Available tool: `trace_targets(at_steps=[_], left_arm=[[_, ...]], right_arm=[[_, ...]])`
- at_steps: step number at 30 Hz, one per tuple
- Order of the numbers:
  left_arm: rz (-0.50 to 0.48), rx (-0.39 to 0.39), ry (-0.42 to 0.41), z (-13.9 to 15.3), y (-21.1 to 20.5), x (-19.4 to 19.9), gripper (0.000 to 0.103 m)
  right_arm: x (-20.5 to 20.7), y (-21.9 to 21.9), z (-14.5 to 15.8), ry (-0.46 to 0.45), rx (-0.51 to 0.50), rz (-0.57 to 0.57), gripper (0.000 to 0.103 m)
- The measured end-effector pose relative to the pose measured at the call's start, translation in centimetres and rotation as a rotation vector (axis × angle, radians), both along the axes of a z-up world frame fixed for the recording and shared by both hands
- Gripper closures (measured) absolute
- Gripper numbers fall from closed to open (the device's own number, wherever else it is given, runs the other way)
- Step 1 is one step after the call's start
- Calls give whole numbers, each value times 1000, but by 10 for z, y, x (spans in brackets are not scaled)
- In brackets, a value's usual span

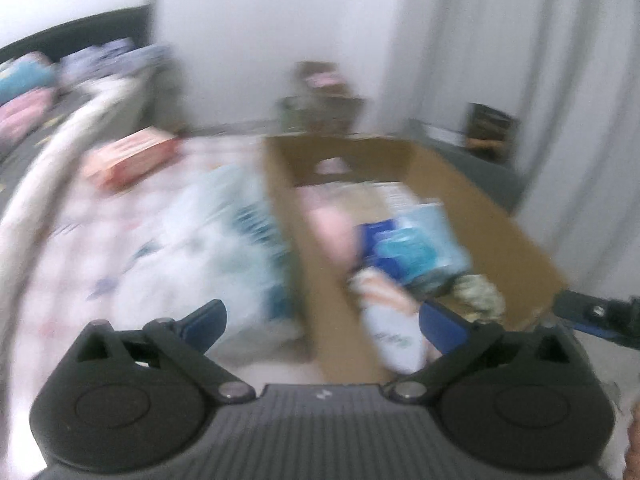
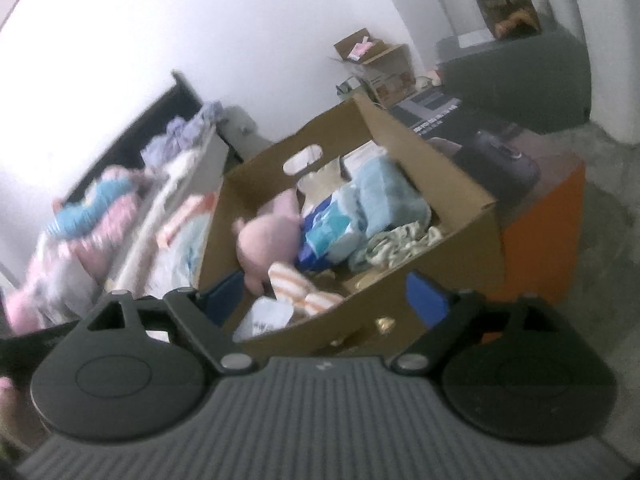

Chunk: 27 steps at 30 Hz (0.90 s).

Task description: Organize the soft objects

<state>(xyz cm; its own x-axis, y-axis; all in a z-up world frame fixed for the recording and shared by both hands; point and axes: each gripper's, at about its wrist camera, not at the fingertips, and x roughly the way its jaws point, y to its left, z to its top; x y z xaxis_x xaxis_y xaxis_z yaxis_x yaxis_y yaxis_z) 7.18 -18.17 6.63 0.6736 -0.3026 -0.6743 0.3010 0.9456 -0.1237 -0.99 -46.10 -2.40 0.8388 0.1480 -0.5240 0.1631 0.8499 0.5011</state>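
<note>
Tongs first: the left gripper (image 1: 322, 322) stands wide apart with nothing between its blue pads (image 1: 208, 320), and the right gripper (image 2: 324, 300) is also apart and empty. No earlier view is at hand, so only that stance can be told.

Just ahead of both sits the open box (image 2: 440, 184), its near wall below the right gripper's jaws. Inside lie a pink plush (image 2: 266, 240), a striped cloth (image 2: 298, 286), a white pouch (image 2: 266, 316), blue packs (image 2: 340, 228) and a green patterned cloth (image 2: 404, 240), all touching or heaped on each other. Beside the box, on the bed (image 1: 60, 280), lies a pale plastic-wrapped pack (image 1: 224, 240), close against the box's side wall; a red and white package (image 1: 132, 156) lies further off.

Judged from this, the step is fetching the next soft thing, probably that pale pack, the nearest thing to the left gripper. To do it well: slow the left hand, since its view is smeared; bring the pads down around a firm fold rather than loose film; close only once the pack is between them; lift clear of the box wall before swinging over.
</note>
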Motion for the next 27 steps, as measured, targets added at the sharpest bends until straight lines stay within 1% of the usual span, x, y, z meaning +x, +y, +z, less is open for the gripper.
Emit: trace_targets(at_steps=[2,5,7,9,13,15,21,27], left_arm=[[59,41,9,-5,8,-3,0],[85,76,31,-12,17,-7,0],[101,90,52,-13,17,-8,0],[111,105,56,-13,17,-9,0],[88,175,33,-17,9,-18,0],[78,195,27,-17,4,-24,0],[105,158,31,-13,7,-27,0],[103,158,44,-11,6,-27,0]], right_arm=[[0,17,2,7,-66,6,10],[-2,41,6,9,-166,24,6],[-5,51,10,4,-207,41,1],[-10,55,13,1,-228,56,1],[-13,63,17,4,-248,109,1],[-14,68,18,5,-257,133,1],[-4,80,14,39,-262,181,1],[8,87,11,57,-252,205,1]])
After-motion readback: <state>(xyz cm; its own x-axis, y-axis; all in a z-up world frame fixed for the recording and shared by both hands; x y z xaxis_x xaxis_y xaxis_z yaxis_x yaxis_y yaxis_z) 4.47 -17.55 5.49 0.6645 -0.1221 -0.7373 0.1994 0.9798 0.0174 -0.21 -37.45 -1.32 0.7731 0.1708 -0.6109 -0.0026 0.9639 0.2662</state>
